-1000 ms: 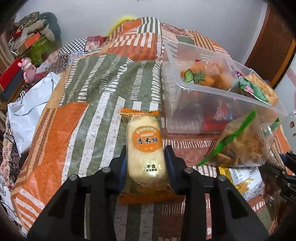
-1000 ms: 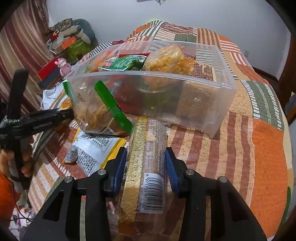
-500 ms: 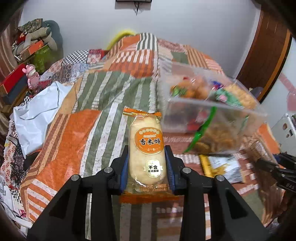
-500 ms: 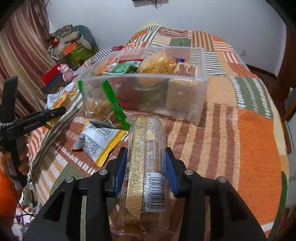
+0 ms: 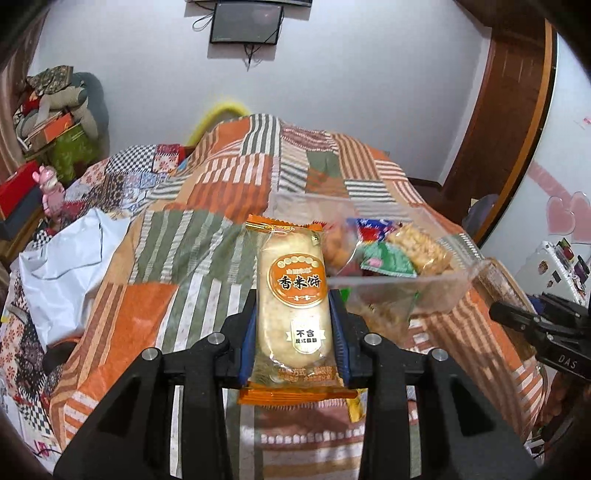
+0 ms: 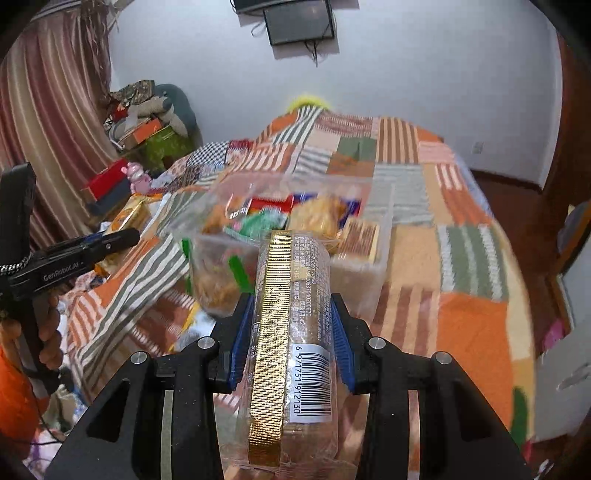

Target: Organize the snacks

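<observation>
Both packets are up off the patchwork quilt (image 5: 155, 295) now – a second ago each was lower, with the clear plastic bin (image 5: 443, 284) looming large just beyond it, and since then the bin has dropped down and away in both views, so more of the white wall and the dark screen (image 5: 245, 24) above it shows. The left gripper (image 5: 293, 332) is clamped tight on the rice cracker packet (image 5: 293, 299), its blue pads pressing both long sides; the packet stands label-up, orange seal at either end, just left of the bin and level with its near rim. The right gripper (image 6: 291, 336) is likewise closed hard on the gold-striped biscuit pack (image 6: 291, 332), barcode facing up, held in front of the bin's near wall and above the quilt. The bin itself sits on the quilt where it did, holding a green packet (image 5: 386, 260), a golden crunchy snack and others I cannot read. A clear bag with a green strip (image 6: 221, 280) leans against the bin's near left corner – same place as before. From the right gripper's view, a hand (image 6: 48, 332) in an orange sleeve grips the other tool's handle, well left of the bin
</observation>
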